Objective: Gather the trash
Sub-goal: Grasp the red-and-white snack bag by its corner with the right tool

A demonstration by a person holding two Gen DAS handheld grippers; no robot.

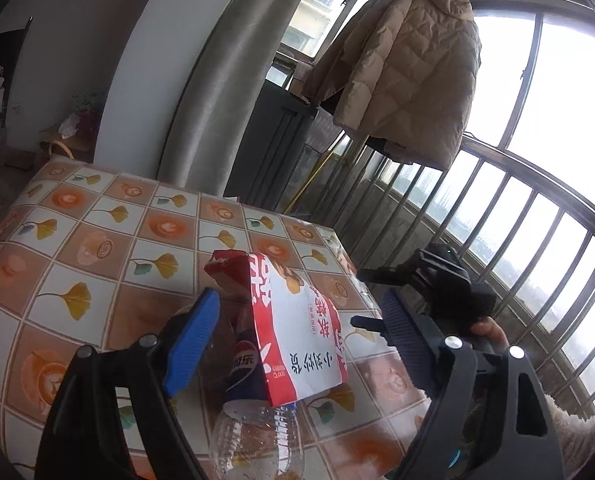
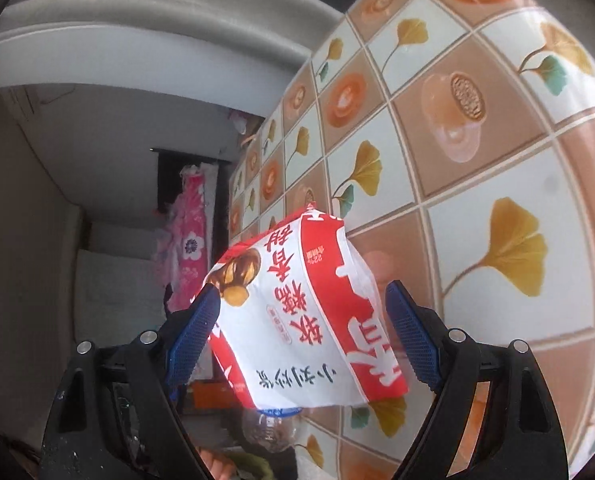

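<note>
Tiled tablecloth (image 1: 77, 240) carries trash: red-white snack bag (image 1: 301, 332) draped over clear plastic bottle (image 1: 257, 436). Bag likely light, crinkly, slippery; best pinched at flat edge. Left gripper (image 1: 297, 340) spread wide, nothing clamped; right gripper (image 2: 301, 344) likewise spread, bag between pads

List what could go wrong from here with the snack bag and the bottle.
1. The snack bag lies on top of the clear plastic bottle, so closing the left tongs may catch only the bag, or nudge the bottle into rolling.
2. Both sit near the table edge by the railing; a push could send them off.
3. The right tongs straddle the same bag, so the two tools may collide.
</note>
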